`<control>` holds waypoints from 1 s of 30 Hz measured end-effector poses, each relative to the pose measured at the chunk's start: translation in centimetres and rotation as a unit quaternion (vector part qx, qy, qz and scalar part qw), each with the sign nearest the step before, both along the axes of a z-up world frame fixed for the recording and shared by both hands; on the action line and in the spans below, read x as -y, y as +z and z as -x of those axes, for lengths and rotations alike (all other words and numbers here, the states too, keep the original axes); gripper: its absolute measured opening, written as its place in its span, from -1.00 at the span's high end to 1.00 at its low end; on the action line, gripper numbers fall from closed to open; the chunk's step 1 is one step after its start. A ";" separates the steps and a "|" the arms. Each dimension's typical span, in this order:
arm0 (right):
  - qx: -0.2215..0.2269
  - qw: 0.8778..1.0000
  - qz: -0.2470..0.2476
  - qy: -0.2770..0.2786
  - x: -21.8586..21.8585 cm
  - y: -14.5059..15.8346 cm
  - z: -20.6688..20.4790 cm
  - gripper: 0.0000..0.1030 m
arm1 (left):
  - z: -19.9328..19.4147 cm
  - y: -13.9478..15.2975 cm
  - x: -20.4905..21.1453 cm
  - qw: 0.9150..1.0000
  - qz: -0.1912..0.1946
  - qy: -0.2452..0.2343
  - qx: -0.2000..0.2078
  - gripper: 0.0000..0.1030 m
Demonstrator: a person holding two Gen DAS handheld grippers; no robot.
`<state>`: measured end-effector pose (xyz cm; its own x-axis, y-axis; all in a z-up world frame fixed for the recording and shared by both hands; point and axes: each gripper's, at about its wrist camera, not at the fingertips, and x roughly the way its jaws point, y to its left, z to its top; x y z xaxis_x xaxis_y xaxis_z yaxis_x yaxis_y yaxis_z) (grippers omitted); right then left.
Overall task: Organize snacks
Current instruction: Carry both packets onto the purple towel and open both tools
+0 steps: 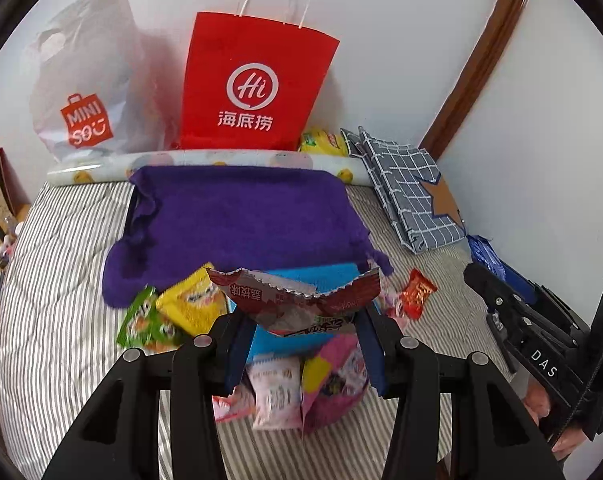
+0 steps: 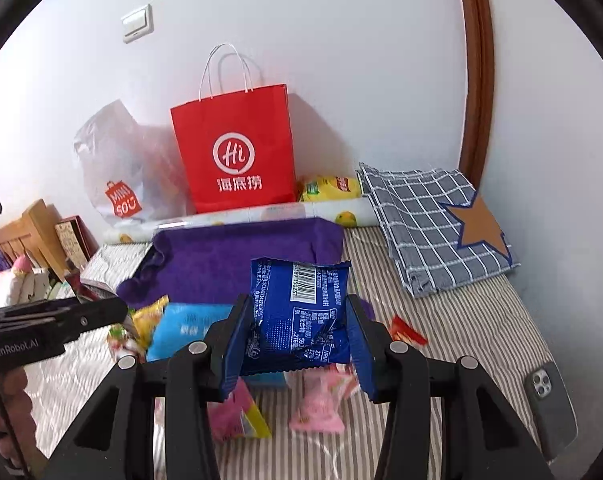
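Note:
My left gripper [image 1: 301,320] is shut on a dark red and silver snack packet [image 1: 297,302], held above the striped bed. My right gripper [image 2: 297,332] is shut on a blue snack packet [image 2: 299,316] with a barcode facing me. Loose snacks lie on the bed below: a yellow packet [image 1: 193,304], a green one [image 1: 145,320], pink ones [image 1: 333,380] and a small red one [image 1: 417,294]. A light blue packet [image 2: 189,328] lies by the purple towel [image 1: 241,220]. The right gripper shows at the right edge of the left wrist view [image 1: 533,320].
A red paper bag [image 1: 257,84] and a white plastic bag [image 1: 89,80] stand against the wall behind a rolled mat [image 1: 205,162]. A checked grey cloth [image 2: 433,224] lies at the right. A phone [image 2: 551,408] rests near the bed's right edge. Shelves with clutter [image 2: 33,248] stand left.

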<state>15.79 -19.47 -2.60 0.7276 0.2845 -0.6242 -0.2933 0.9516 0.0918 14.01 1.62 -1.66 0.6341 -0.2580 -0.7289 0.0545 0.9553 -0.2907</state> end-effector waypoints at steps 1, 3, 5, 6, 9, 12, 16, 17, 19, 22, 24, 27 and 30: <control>0.001 1.000 0.000 0.000 -0.2 0.1 -0.5 0.15 | -0.4 0.1 0.0 1.000 -0.002 -0.001 0.001 0.07; 0.006 1.000 0.003 0.001 -0.7 0.4 -1.5 0.15 | -1.1 0.5 0.0 1.000 -0.010 -0.002 0.004 0.07; 0.007 1.000 0.001 0.004 -1.1 0.6 -2.5 0.15 | -2.0 0.9 -0.1 1.000 -0.017 -0.003 0.010 0.07; 0.007 1.000 -0.003 0.008 -1.4 0.8 -3.2 0.14 | -2.5 1.2 -0.1 1.000 -0.022 -0.003 0.012 0.07; 0.006 1.000 -0.012 0.014 -2.2 1.2 -5.0 0.14 | -4.0 1.9 -0.5 0.999 -0.027 -0.001 0.019 0.07; 0.009 1.000 -0.018 0.019 -2.9 1.8 -6.9 0.14 | -5.6 2.7 -1.1 0.999 -0.032 0.002 0.027 0.07; 0.020 0.999 -0.019 0.029 -4.3 2.4 -9.6 0.14 | -7.9 3.3 -2.2 0.999 -0.040 0.014 0.033 0.06; 0.020 0.999 -0.019 0.032 -4.6 2.5 -10.2 0.14 | -8.4 3.3 -2.5 0.999 -0.040 0.016 0.034 0.06; 0.022 0.999 -0.019 0.040 -5.4 2.4 -11.7 0.14 | -9.7 3.2 -3.4 0.999 -0.038 0.022 0.032 0.06; 0.019 0.998 -0.013 0.051 -6.5 1.8 -13.9 0.14 | -11.8 2.7 -4.6 0.999 -0.033 0.031 0.025 0.06; 0.014 0.998 -0.005 0.053 -7.1 1.0 -15.4 0.14 | -13.3 2.0 -5.4 0.999 -0.032 0.037 0.016 0.06; 0.000 0.998 0.001 0.056 -8.1 -0.5 -17.8 0.14 | -15.2 0.6 -6.6 0.998 -0.033 0.044 0.002 0.06; -0.016 0.998 0.004 0.061 -8.6 -1.9 -19.5 0.14 | -16.6 -1.0 -7.7 0.998 -0.030 0.048 -0.011 0.06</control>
<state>35.29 -10.89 -4.48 0.6679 0.3655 -0.6483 -0.4045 0.9095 0.0960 30.58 9.32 -2.63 0.6374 -0.1526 -0.7553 -0.0442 0.9713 -0.2335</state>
